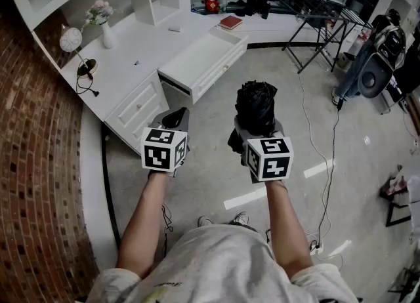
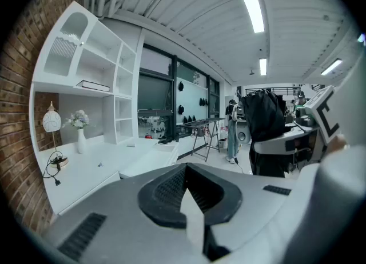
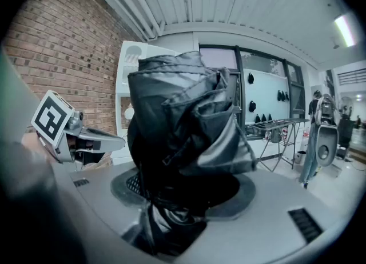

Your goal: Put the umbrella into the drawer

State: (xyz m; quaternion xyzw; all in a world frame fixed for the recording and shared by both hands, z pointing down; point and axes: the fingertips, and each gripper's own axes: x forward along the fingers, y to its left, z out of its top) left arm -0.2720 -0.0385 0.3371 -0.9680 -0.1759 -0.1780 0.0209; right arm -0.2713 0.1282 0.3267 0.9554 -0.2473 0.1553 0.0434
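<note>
My right gripper (image 1: pixel 257 123) is shut on a folded black umbrella (image 1: pixel 256 101), which stands up out of its jaws and fills the right gripper view (image 3: pixel 183 120). My left gripper (image 1: pixel 173 119) hangs beside it, shut with nothing between its jaws (image 2: pixel 191 191). Ahead of both stands a white desk with its drawer (image 1: pixel 203 59) pulled open; the drawer (image 2: pixel 150 160) lies a good way beyond the left gripper. In the left gripper view, the umbrella (image 2: pixel 265 114) shows at the right.
The desk top (image 1: pixel 131 52) carries a round clock (image 1: pixel 71 39), a vase of flowers (image 1: pixel 105 29) and a red book (image 1: pixel 231 22). A folding rack (image 1: pixel 321 13) stands at the back right. A cable (image 1: pixel 328 157) trails over the floor. A brick wall (image 1: pixel 33 164) runs along the left.
</note>
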